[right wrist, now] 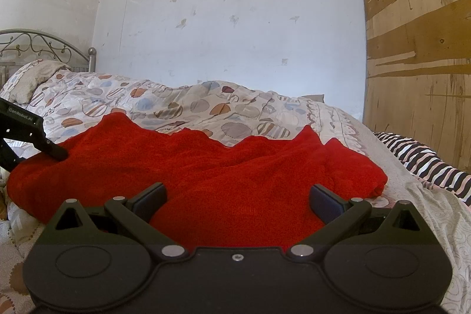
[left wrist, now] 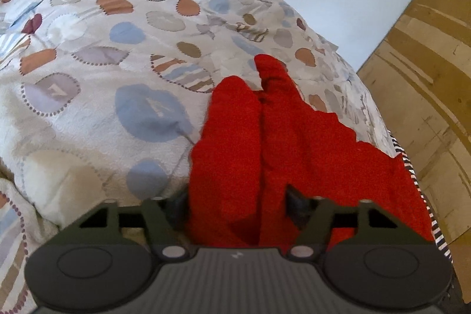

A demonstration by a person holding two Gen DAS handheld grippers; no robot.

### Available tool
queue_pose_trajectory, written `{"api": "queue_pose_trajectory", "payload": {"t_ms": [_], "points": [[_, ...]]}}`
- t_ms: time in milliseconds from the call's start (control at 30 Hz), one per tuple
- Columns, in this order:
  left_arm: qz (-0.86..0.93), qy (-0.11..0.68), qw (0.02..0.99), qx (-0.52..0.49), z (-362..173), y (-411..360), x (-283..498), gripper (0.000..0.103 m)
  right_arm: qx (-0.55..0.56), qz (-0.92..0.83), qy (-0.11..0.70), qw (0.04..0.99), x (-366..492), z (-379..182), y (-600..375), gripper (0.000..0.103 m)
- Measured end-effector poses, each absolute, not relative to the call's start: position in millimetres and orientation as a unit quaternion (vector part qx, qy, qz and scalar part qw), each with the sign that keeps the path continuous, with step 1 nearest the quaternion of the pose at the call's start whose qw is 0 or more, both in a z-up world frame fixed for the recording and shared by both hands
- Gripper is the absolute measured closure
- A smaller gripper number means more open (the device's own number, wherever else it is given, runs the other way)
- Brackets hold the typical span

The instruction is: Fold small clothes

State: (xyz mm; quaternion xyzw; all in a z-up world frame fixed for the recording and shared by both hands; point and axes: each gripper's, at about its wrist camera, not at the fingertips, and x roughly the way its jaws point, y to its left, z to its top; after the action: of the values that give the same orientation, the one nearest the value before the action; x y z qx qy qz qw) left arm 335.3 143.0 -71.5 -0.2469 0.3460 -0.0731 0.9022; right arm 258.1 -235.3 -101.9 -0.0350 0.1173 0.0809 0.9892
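Note:
A red knitted garment (right wrist: pixel 206 167) lies spread on the bed's patterned quilt (right wrist: pixel 176 102). In the left wrist view the red garment (left wrist: pixel 294 143) bunches up between the fingers of my left gripper (left wrist: pixel 238 205), whose jaws are partly closed on a thick fold of it. That gripper also shows at the left edge of the right wrist view (right wrist: pixel 56 152), touching the garment's left end. My right gripper (right wrist: pixel 238 196) is open, its jaws wide apart over the garment's near edge, with nothing held between them.
The bed's quilt (left wrist: pixel 103 64) has round coloured patches. A black and white striped cloth (right wrist: pixel 421 161) lies at the bed's right edge. A wooden panel (right wrist: pixel 418 49) stands on the right, a white wall (right wrist: pixel 235 19) behind, and a metal headboard (right wrist: pixel 44 46) far left.

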Motion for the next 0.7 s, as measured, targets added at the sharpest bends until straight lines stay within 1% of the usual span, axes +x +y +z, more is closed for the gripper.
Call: {"api": "queue_pose_trajectory", "payload": {"t_ms": [33,100,133,167,233,333,533,700], "points": [[-0.078,0.347,0.899,-0.254,-72.1,143.5,335.5,0.054,-0.035,0.081,0.117,0.989,258.1,-102.0,-235.4,0.000],[-0.080,0.345,0.890,-0.287,-74.6,146.7,334.7,0.063,-0.035,0.081,0.117,0.989,258.0,-102.0,-235.4,0.000],[-0.077,0.341,0.887,-0.302,-76.0,147.9,333.6,0.067,-0.035,0.081,0.117,0.989,258.0,-102.0,-235.5,0.000],[-0.075,0.337,0.887,-0.308,-76.9,147.6,331.7,0.069,-0.035,0.080,0.117,0.989,258.1,-101.4,-235.3,0.000],[-0.065,0.327,0.892,-0.307,-74.4,143.4,327.6,0.074,-0.038,0.078,0.120,0.989,258.8,-100.3,-235.1,0.000],[-0.058,0.308,0.905,-0.287,-62.0,133.5,323.6,0.078,-0.043,0.074,0.129,0.988,260.7,-96.4,-233.6,0.000],[-0.081,0.280,0.915,-0.279,-17.2,110.4,332.8,0.082,-0.046,0.072,0.154,0.984,265.3,-82.7,-235.3,0.000],[-0.131,0.258,0.937,-0.195,33.6,51.6,349.2,0.083,-0.044,0.059,0.131,0.989,250.1,-62.9,-246.4,0.000]]}}
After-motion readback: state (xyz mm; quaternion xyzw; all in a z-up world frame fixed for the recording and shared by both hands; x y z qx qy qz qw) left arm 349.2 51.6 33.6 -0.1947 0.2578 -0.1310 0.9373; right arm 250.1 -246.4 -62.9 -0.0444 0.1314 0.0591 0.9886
